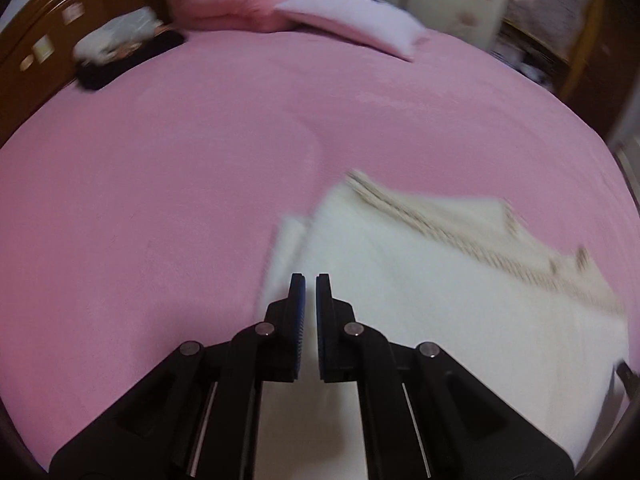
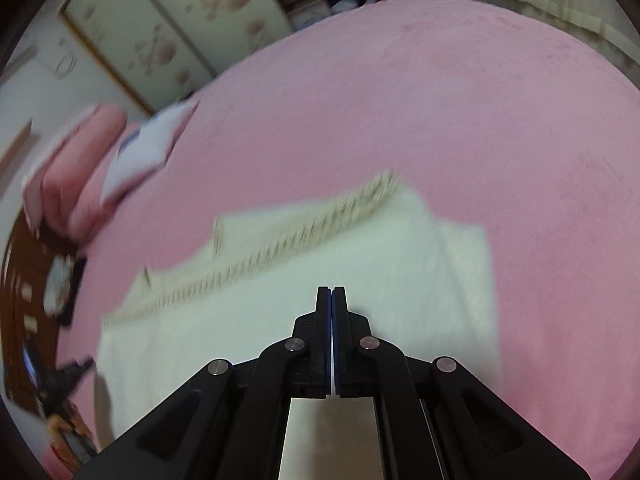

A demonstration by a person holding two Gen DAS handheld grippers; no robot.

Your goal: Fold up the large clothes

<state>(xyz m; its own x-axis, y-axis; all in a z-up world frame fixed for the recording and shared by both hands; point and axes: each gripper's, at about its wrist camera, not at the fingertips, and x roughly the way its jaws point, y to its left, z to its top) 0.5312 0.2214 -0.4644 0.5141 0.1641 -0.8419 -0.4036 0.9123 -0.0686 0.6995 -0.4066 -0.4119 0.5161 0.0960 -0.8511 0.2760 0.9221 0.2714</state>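
— Pink fleece everywhere in the left wrist view: the bed cover (image 1: 160, 180) fills most of it. Where is the garment?

— The white garment (image 1: 440, 300) lies flat on the bed to the right of centre, with a ribbed beige band (image 1: 460, 236) running along its far edge. It is blurred, so finer detail is lost.

— And the left claw (image 1: 310, 284)?

— Clenched with nothing in it; only a thin slit shows between the blue pads (image 1: 299, 312), and white cloth is seen behind the slit, not pinched. The claw points at the garment's near left corner.

— What sits further back?

— A pale pillow (image 1: 352, 20) against a folded pink quilt (image 1: 224, 0), a dark bundle (image 1: 124, 52) near the wooden headboard (image 1: 36, 40).

— Now the right wrist view.

— The same garment (image 2: 360, 272) spreads across the middle of the bed cover (image 2: 480, 120), its ribbed band (image 2: 280, 248) slanting from lower left to upper right. The right claw (image 2: 331, 292) is clenched, pads pressed together, empty, over the garment's near part. Floral cabinet doors (image 2: 160, 20) stand beyond the bed. At the left edge, the other gripper (image 2: 68, 376) shows only as a dark blur.
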